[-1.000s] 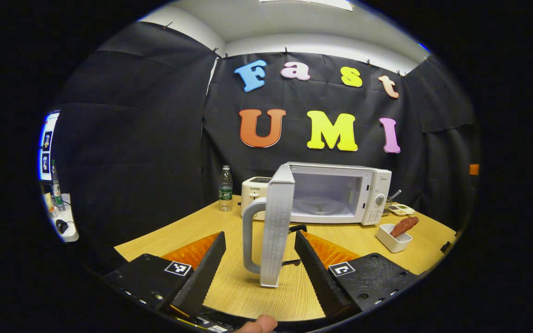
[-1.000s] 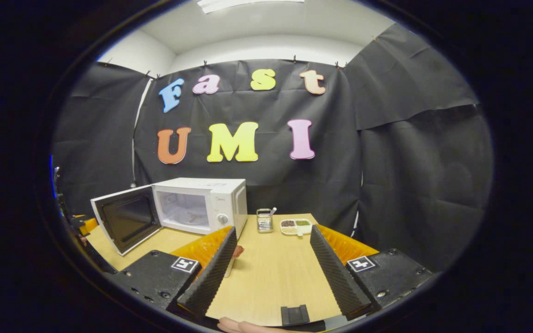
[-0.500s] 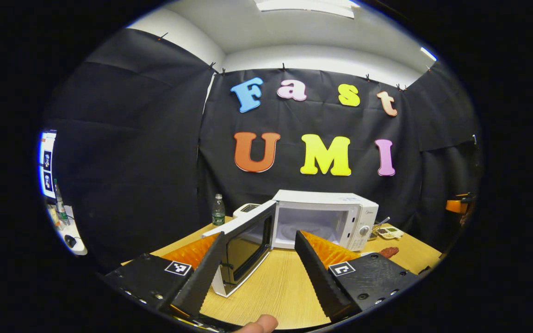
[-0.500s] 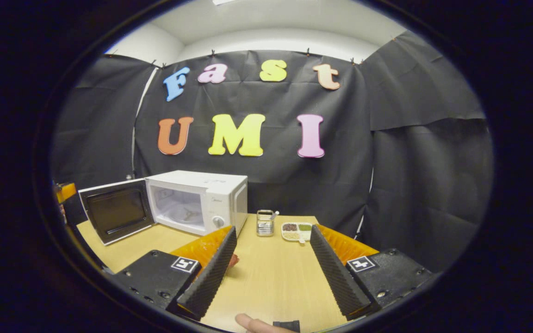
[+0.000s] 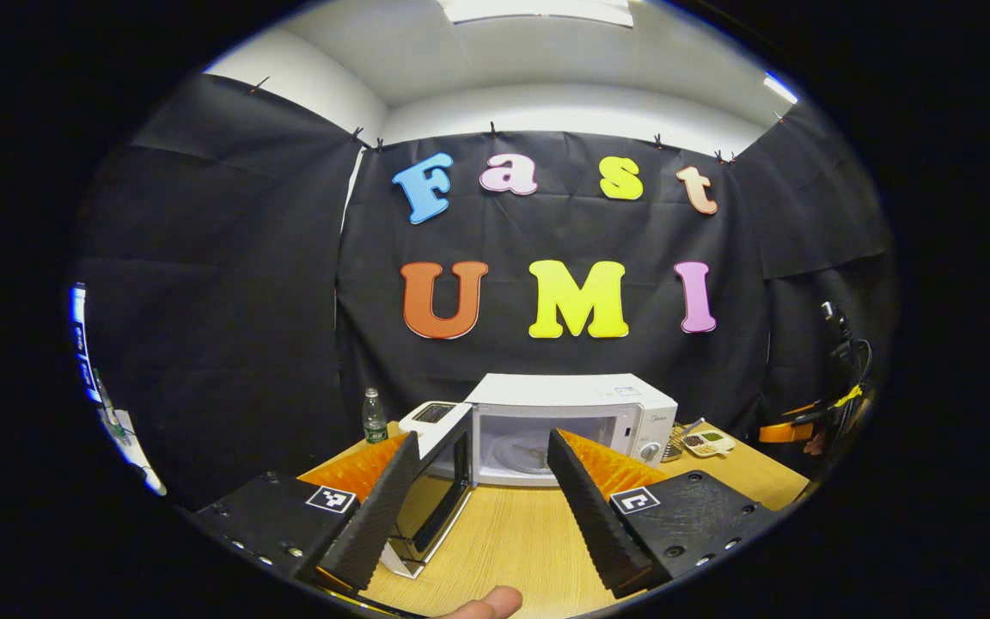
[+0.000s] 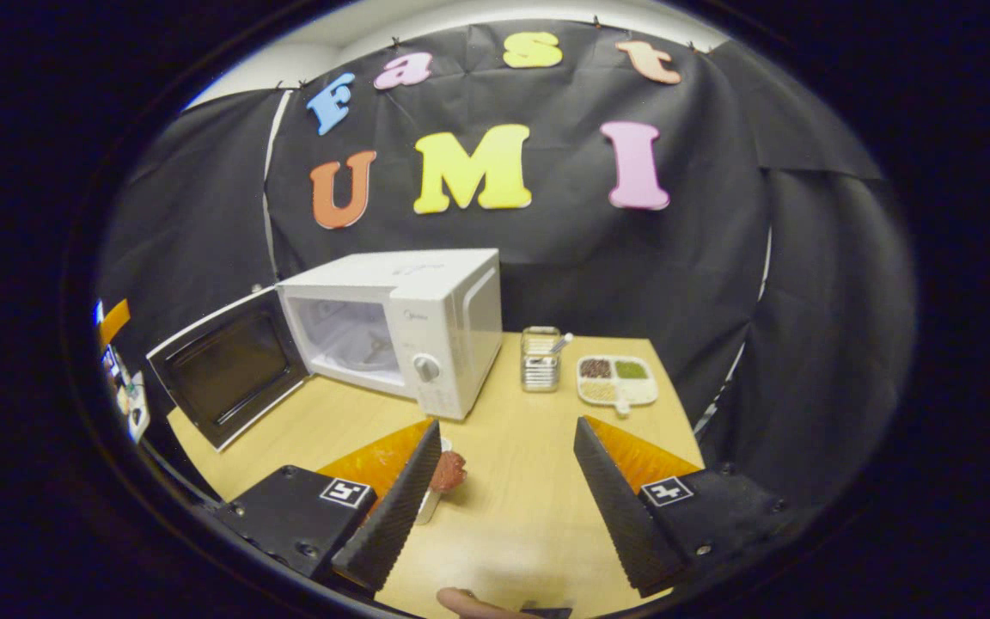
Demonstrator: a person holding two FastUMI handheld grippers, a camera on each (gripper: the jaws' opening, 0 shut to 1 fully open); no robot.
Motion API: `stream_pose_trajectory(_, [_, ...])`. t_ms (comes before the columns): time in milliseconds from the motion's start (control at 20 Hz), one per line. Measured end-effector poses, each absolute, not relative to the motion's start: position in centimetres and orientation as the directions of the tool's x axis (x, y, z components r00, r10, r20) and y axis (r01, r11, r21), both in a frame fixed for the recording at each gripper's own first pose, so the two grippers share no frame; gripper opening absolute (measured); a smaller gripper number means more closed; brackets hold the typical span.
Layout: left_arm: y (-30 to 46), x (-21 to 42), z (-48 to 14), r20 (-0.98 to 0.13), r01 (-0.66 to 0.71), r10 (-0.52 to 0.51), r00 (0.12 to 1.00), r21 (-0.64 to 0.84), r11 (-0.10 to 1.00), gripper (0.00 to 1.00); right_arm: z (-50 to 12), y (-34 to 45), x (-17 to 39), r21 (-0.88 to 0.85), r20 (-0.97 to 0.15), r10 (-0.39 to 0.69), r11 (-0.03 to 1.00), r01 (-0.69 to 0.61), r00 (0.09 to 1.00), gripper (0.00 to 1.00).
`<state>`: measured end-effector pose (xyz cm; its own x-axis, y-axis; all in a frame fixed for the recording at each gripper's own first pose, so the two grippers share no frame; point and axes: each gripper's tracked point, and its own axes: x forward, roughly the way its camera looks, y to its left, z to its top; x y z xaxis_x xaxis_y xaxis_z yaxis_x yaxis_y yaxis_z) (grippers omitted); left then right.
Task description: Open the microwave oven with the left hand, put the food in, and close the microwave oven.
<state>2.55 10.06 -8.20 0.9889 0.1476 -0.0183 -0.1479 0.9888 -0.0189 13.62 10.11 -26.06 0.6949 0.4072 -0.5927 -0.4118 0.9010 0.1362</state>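
The white microwave [image 5: 577, 404] [image 6: 426, 309] stands on the wooden table [image 5: 512, 542] with its door [image 5: 435, 481] [image 6: 233, 365] swung wide open to the left and the cavity [image 6: 349, 340] lit. My left gripper [image 5: 482, 507] is open, back from the door, nothing between its fingers. My right gripper [image 6: 504, 503] is open above the table. A reddish-brown piece of food [image 6: 447, 470] in a small white dish [image 6: 428, 503] peeks out just past the right gripper's left finger, partly hidden by it.
Right of the microwave stand a metal holder [image 6: 540, 359] and a divided tray [image 6: 616, 379] of small items. A white toaster [image 5: 429, 415] and a water bottle [image 5: 374, 416] sit left of the microwave. The table's right edge [image 6: 675, 404] runs close to the tray.
My left gripper has let go of the door handle and drawn back and up, leaving the door open. My right gripper has tilted downward and moved closer to the table and the food.
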Motion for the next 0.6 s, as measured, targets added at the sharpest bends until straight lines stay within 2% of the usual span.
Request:
stream_pose_trajectory(50, [9.6,3.0,-8.1,-0.014,-0.147,0.147,0.989,-0.015,0.989,0.92,-27.6,11.0,14.0,0.192,-0.632,0.443,0.885,-0.425,0.636,0.97])
stream_pose_trajectory(100, [9.5,3.4,-7.8,-0.008,-0.15,0.149,0.989,-0.015,0.989,0.92,-29.0,11.7,14.0,0.255,-0.669,0.477,0.868,-0.427,0.57,0.95])
stream_pose_trajectory(150, [9.2,3.7,-7.6,-0.003,-0.149,0.149,0.989,-0.016,0.989,0.92,-30.5,12.5,14.0,0.323,-0.697,0.513,0.848,-0.42,0.501,0.79])
stream_pose_trajectory(200, [8.9,3.9,-7.5,0.0,-0.147,0.147,0.989,-0.016,0.989,0.92,-31.6,13.2,13.8,0.386,-0.715,0.55,0.825,-0.412,0.432,0.89])
stream_pose_trajectory(250, [8.7,4.1,-7.3,0.004,-0.147,0.147,0.989,-0.015,0.989,0.92,-32.8,13.9,13.4,0.448,-0.724,0.585,0.802,-0.395,0.365,0.77])
stream_pose_trajectory(300, [8.5,4.2,-7.1,0.008,-0.146,0.146,0.989,-0.013,0.989,0.92,-33.7,14.5,12.9,0.508,-0.727,0.619,0.776,-0.373,0.296,0.77])
stream_pose_trajectory(350, [8.3,4.2,-6.9,0.014,-0.145,0.145,0.989,-0.01,0.989,0.92,-34.7,15.1,12.6,0.557,-0.726,0.644,0.757,-0.341,0.242,0.87])
stream_pose_trajectory(400, [8.2,4.3,-6.8,0.016,-0.145,0.145,0.989,-0.004,0.989,0.92,-35.3,15.4,12.5,0.594,-0.721,0.662,0.742,-0.31,0.205,0.75])
stream_pose_trajectory(500, [7.6,4.5,-6.8,0.012,-0.136,0.136,0.991,-0.009,0.991,0.92,-36.0,15.6,12.5,0.643,-0.704,0.693,0.715,-0.273,0.158,0.72])
stream_pose_trajectory(600, [7.4,4.8,-7.2,0.003,-0.13,0.13,0.991,-0.011,0.991,0.92,-36.7,16.1,12.9,0.68,-0.683,0.717,0.694,-0.237,0.138,0.81])
